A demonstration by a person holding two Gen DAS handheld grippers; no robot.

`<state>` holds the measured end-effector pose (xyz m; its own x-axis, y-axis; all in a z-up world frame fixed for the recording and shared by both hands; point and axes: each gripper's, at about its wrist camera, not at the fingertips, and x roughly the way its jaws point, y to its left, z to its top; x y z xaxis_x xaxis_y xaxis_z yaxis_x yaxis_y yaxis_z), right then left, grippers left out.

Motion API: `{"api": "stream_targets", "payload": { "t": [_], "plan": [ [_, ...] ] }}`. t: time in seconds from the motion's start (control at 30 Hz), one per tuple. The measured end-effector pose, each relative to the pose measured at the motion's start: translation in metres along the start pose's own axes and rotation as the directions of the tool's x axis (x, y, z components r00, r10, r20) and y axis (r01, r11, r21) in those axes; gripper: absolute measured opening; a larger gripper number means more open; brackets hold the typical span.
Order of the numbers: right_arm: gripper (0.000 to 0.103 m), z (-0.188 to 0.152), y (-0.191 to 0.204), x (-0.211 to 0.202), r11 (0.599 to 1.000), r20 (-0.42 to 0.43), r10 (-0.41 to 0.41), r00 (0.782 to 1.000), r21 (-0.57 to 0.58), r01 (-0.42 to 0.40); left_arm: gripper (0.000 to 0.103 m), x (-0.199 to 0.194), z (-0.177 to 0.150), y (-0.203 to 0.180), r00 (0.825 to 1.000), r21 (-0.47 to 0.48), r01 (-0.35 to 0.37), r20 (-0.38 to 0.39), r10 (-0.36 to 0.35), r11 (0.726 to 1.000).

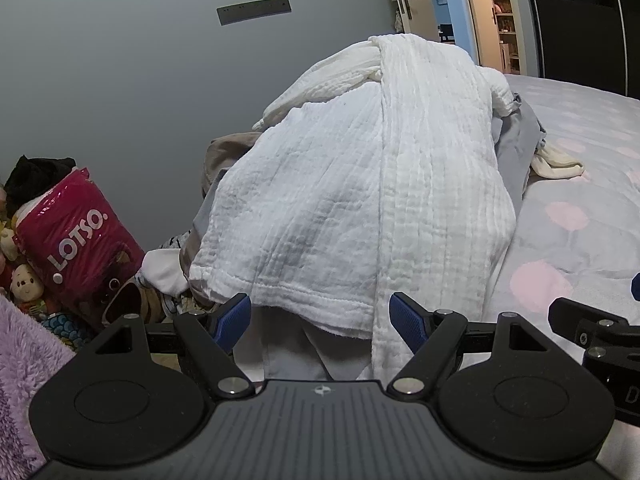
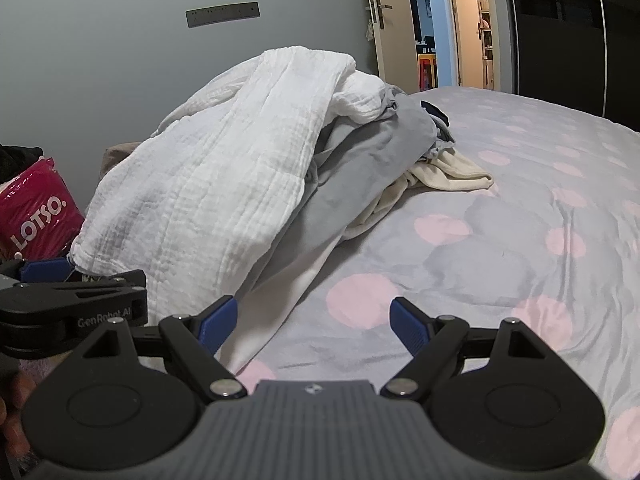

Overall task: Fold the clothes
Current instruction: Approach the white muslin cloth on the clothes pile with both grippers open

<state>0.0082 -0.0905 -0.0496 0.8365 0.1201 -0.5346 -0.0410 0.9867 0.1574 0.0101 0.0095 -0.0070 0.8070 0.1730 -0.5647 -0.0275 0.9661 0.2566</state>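
The left gripper (image 1: 320,316) and right gripper (image 2: 312,320) hover with fingers apart, holding nothing, before a white crinkled cloth (image 1: 360,184) topping a heap of clothes on the spotted bedspread (image 2: 500,240). Soft and light, it looks easiest to pinch at its near hem. Grey clothing (image 2: 360,160) lies beneath; a red bag (image 1: 76,224) sits beside.

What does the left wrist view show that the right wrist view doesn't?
Only left: stuffed toys below the pink LOTSO bag and a purple fluffy fabric. Only right: a wide stretch of dotted bedspread and the open left gripper from the side. Both: the white textured cloth atop the clothes pile, the grey garment, the open door.
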Motion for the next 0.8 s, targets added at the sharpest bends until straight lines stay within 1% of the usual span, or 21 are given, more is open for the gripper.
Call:
{"api": "stream_targets", "payload": {
  "t": [0.4,0.8],
  "plan": [
    [0.085,0.002,0.004,0.001,1.000,-0.004,0.006,1.000,-0.007,-0.006,0.076,0.004,-0.002,0.000,1.000,0.014,-0.003,-0.022,0.004,1.000],
    [0.085,0.001,0.013,0.002,0.999,-0.009,0.022,1.000,-0.036,-0.023,0.076,0.008,-0.003,0.006,0.999,-0.016,0.009,-0.047,-0.010,1.000]
  ]
}}
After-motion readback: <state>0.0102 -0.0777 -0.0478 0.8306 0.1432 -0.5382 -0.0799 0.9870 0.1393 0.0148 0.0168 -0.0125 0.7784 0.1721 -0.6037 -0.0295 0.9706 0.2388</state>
